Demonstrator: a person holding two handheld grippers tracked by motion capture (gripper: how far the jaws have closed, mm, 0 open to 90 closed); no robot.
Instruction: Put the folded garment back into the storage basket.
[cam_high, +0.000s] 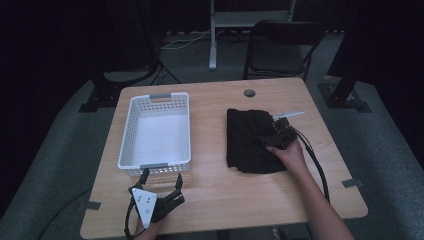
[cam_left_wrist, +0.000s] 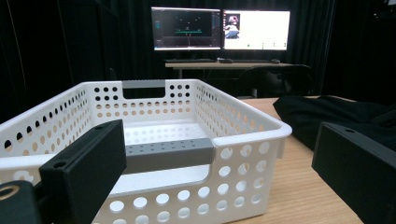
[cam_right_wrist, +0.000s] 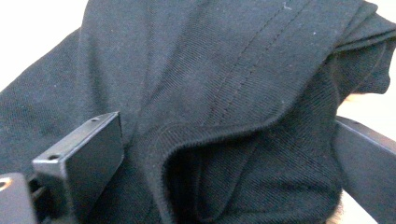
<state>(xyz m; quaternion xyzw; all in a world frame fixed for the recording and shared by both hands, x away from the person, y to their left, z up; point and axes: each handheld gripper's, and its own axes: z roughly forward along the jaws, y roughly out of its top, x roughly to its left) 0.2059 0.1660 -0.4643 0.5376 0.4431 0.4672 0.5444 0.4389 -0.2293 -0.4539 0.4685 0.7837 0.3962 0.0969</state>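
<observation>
Table (cam_high: 225, 200), light wood, is carrying two items in the high view. White perforated basket (cam_high: 155, 131) with grey handle grips is sitting toward 9 o'clock of the tabletop, its inside bare. Folded black garment (cam_high: 248, 140) is lying toward 3 o'clock of the tabletop, well apart from the basket, with a small grey grommet (cam_high: 249, 93) showing in the wood at 12 o'clock of it.

Left gripper (cam_high: 161, 186) is hovering at the table's near edge, at 6 o'clock of the basket, its jaws standing wide apart and gripping nothing; a grey three-cornered plate is riding on top of it. In the left gripper view the two black jaws are framing the basket's near wall (cam_left_wrist: 187, 186) and its grey handle (cam_left_wrist: 169, 154), with the black garment (cam_left_wrist: 336, 116) lying at 3 o'clock; two lit monitors (cam_left_wrist: 219, 29) are glowing on a desk at 12 o'clock.

Right gripper (cam_high: 280, 131) is resting on the garment's 3 o'clock edge, held by the right hand (cam_high: 289, 152), its cables trailing back along the forearm. In the right gripper view its jaws are standing apart on either side of a folded hem of the garment (cam_right_wrist: 224, 93), with cloth lying between them and not clamped.

Black folding chair (cam_high: 280, 47) is standing on the floor beyond the table's far edge
</observation>
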